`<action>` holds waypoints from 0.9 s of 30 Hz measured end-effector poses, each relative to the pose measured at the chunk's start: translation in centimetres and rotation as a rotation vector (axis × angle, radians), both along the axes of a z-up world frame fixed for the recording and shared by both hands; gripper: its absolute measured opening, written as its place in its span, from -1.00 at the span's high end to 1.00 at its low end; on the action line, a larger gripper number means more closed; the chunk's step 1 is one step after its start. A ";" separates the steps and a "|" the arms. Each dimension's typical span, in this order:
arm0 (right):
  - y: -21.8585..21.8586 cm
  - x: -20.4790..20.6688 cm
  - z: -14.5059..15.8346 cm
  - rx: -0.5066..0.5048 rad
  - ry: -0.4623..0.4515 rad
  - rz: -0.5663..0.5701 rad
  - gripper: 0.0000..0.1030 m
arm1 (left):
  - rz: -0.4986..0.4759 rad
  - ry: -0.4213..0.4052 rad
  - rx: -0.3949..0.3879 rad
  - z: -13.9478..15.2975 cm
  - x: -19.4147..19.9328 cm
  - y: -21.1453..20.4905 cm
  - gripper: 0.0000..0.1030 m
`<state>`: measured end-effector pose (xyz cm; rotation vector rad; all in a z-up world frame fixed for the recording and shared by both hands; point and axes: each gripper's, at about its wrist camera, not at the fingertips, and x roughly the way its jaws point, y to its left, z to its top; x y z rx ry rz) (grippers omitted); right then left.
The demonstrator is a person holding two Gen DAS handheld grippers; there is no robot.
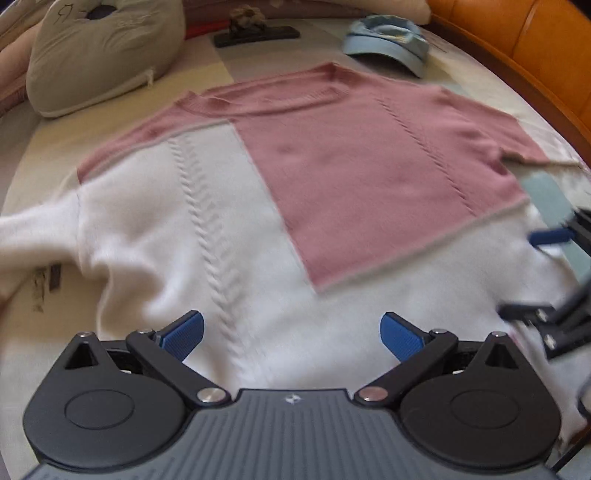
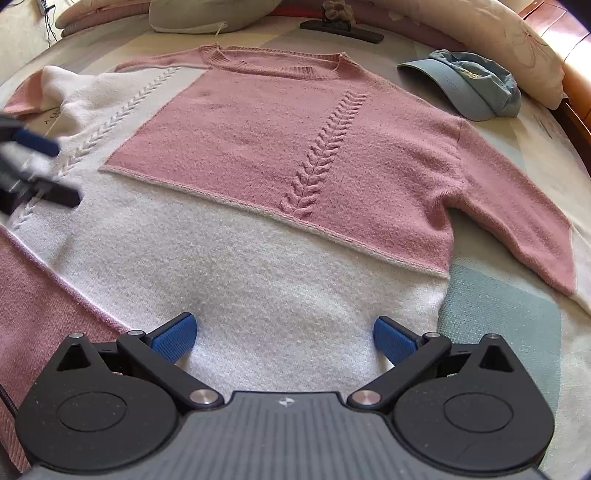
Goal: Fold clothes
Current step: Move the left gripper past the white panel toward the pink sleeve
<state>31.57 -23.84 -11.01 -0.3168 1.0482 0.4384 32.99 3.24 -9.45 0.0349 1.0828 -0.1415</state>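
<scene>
A pink-and-white knit sweater lies spread flat, front up, across the middle of the bed, its neckline toward the far edge. A grey-green cushion sits at the far left corner, a dark stand with a small ornament at the far edge, and a light blue cap near the far right edge. The left gripper hovers over the white lower part, jaws wide apart, holding nothing. The right gripper hangs over the white hem, jaws equally spread, empty.
</scene>
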 end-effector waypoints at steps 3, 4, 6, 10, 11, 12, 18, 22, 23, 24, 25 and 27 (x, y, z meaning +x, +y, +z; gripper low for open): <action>-0.1 0.0 0.0 0.002 -0.001 0.004 -1.00 | 0.027 0.009 0.026 -1.1 1.7 2.3 -0.98; -0.1 0.0 0.0 0.003 -0.002 0.007 -1.00 | 0.026 -0.002 0.030 -1.1 1.9 3.1 -0.98; -0.1 -0.1 0.0 0.005 -0.008 0.019 -1.00 | 0.021 0.011 0.031 -0.5 2.1 4.1 -0.92; -0.2 -0.4 0.0 0.017 -0.028 0.028 -1.00 | -0.021 0.009 -0.010 1.6 -0.5 3.8 -0.92; -0.2 -0.4 0.0 0.017 -0.032 0.028 -1.00 | -0.036 0.017 -0.015 1.9 -1.4 3.4 -0.92; -0.2 -0.5 0.0 0.018 -0.036 0.027 -1.00 | -0.050 0.033 -0.017 1.8 -2.3 2.9 -0.93; -0.4 -0.6 -0.1 0.027 -0.047 0.033 -1.00 | -0.104 0.149 0.005 -0.2 -7.8 1.1 -0.94; -0.5 -1.0 -0.2 0.036 -0.070 0.036 -1.00 | -0.127 0.172 0.030 -0.5 -11.6 2.1 -0.98; -0.5 -1.0 -0.2 0.034 -0.074 0.036 -1.00 | -0.151 0.170 0.034 -0.4 -12.4 2.2 -0.98; -0.5 -1.0 -0.2 0.033 -0.076 0.035 -1.00 | -0.178 0.174 0.047 -0.3 -12.8 2.1 -0.97; -0.5 -1.0 -0.2 0.030 -0.074 0.034 -1.00 | -0.203 0.178 0.059 -0.1 -12.8 1.9 -0.95; -0.3 -0.8 -0.1 0.021 -0.062 0.028 -1.00 | -0.250 0.142 0.047 0.6 -11.9 1.5 -0.94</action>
